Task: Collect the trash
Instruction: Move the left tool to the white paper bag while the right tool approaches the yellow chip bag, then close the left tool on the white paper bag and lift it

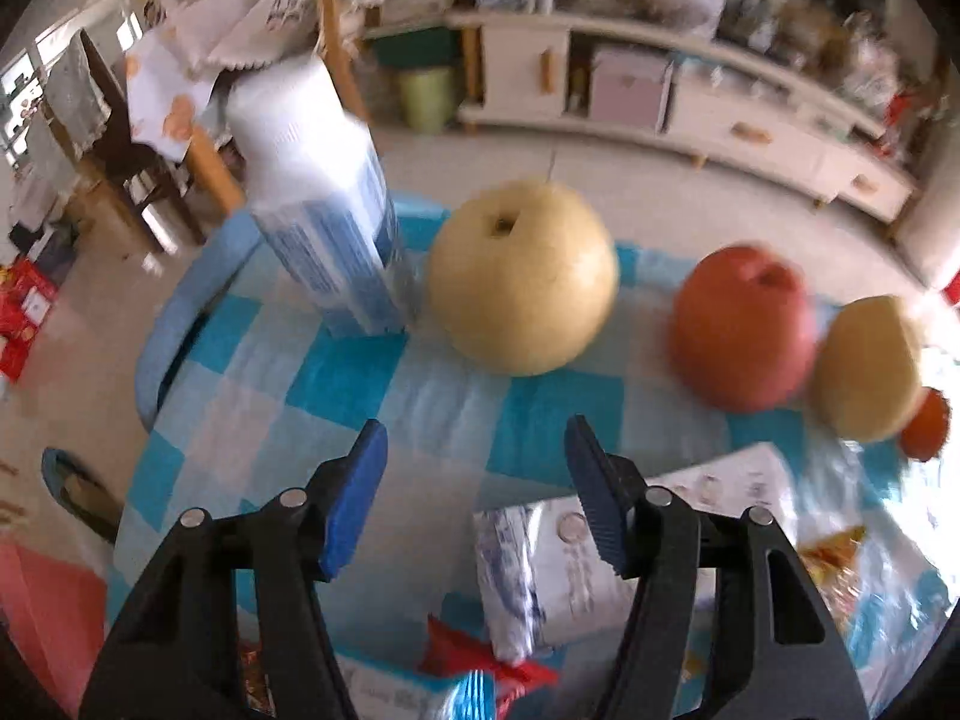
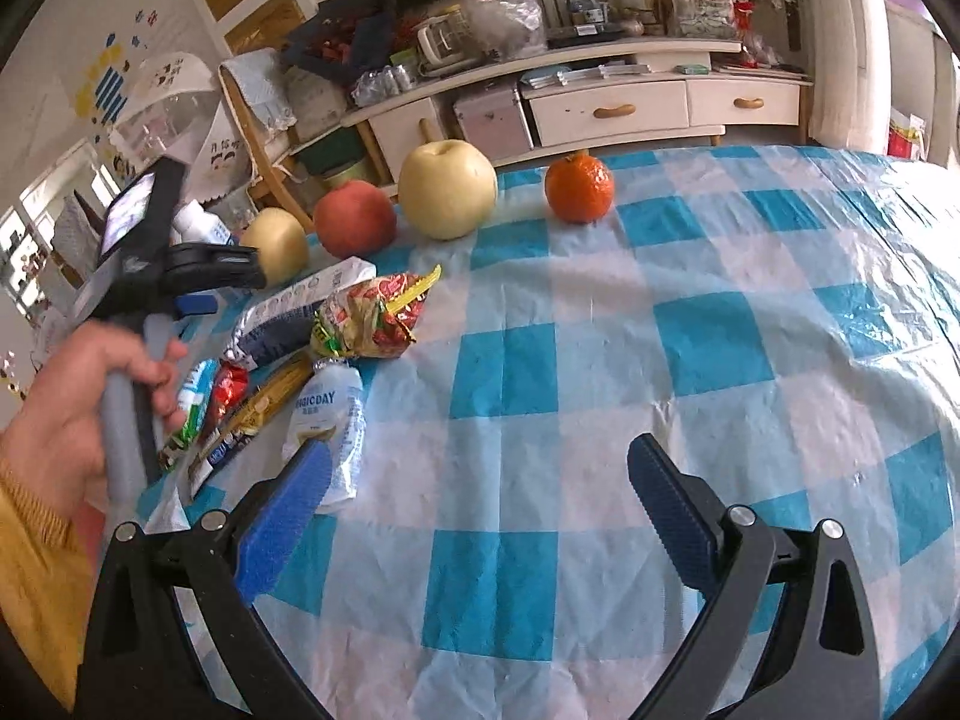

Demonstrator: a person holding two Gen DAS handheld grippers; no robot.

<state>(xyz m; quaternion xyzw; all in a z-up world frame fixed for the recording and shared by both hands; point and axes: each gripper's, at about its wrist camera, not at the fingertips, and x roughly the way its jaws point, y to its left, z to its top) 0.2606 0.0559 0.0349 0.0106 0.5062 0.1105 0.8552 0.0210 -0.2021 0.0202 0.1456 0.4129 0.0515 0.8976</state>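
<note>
The left tongs (image 1: 474, 462) stand apart with nothing between the pads, above the checked table (image 2: 600, 360). The right tongs (image 2: 480, 480) are spread wide and empty over bare cloth. The trash lies in a cluster near the table's left edge: a white wrapper (image 2: 336, 420), a red-yellow snack bag (image 2: 375, 315), a silver-white pouch (image 2: 294, 312). Along the far edge stand a pear (image 2: 447, 189), an apple (image 2: 354, 217) and an orange (image 2: 579, 189).
</note>
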